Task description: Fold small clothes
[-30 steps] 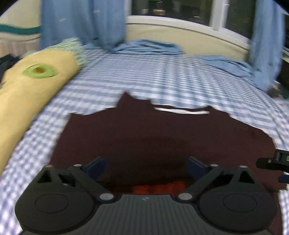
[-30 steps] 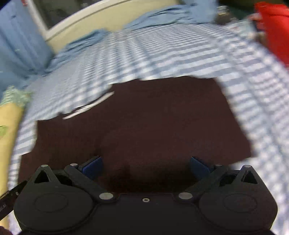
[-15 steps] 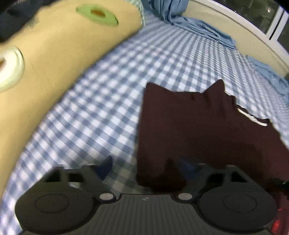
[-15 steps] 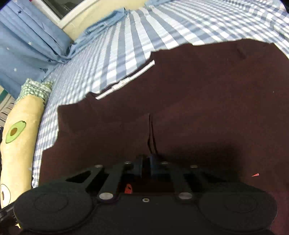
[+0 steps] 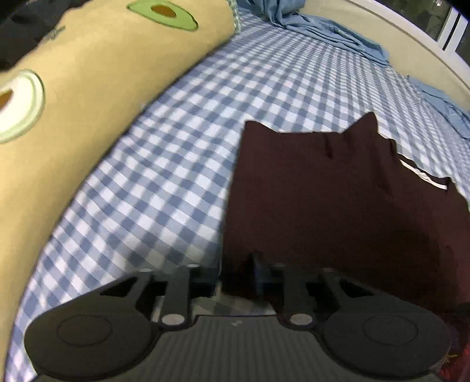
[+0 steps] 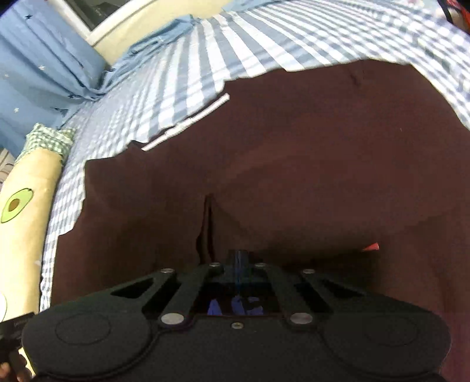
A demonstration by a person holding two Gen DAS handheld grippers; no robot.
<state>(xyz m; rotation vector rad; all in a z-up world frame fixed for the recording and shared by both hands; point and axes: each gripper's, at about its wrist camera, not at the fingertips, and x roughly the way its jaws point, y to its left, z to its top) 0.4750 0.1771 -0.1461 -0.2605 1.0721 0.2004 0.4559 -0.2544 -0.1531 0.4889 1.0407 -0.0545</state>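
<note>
A dark maroon garment [image 5: 337, 191] lies spread flat on the blue checked bed sheet [image 5: 176, 147], with a white label strip [image 5: 426, 176] at its far edge. My left gripper [image 5: 235, 273] sits at the garment's near left corner. Its jaws are closing, and the cloth's edge fills the narrow gap between them. In the right wrist view the garment [image 6: 293, 161] fills the middle. My right gripper [image 6: 239, 255] pinches the cloth near its front edge, raising a small ridge just ahead. Its jaws are easing open slightly, with cloth still between the fingers.
A long tan pillow with avocado prints [image 5: 88, 88] runs along the left side of the bed. Blue curtains [image 6: 35, 58] and crumpled blue cloth [image 5: 323, 23] lie at the far edge under the window. Bare checked sheet shows left of and beyond the garment.
Both grippers were open above the garment and have closed on it. The left one swung to the garment's left corner and dropped. The right one sank and pinched up a ridge.
</note>
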